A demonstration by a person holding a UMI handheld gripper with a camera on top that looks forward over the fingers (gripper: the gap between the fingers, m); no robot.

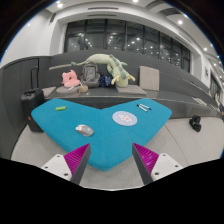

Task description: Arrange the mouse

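A small grey mouse [85, 129] lies on the teal table [60, 120], left of centre, beyond my left finger. A round white mouse pad or disc [124, 118] lies to the right of it on the same table. My gripper [112, 160] is open and empty, held above the table's near notch, with its magenta pads [78, 158] spread wide apart. Nothing stands between the fingers.
A small green item [60, 108] and a blue item [143, 106] lie on the teal table. Behind it a grey desk [100, 95] holds a pink plush toy [70, 79], a green plush dinosaur [112, 68] and a box [149, 78]. Windows lie beyond.
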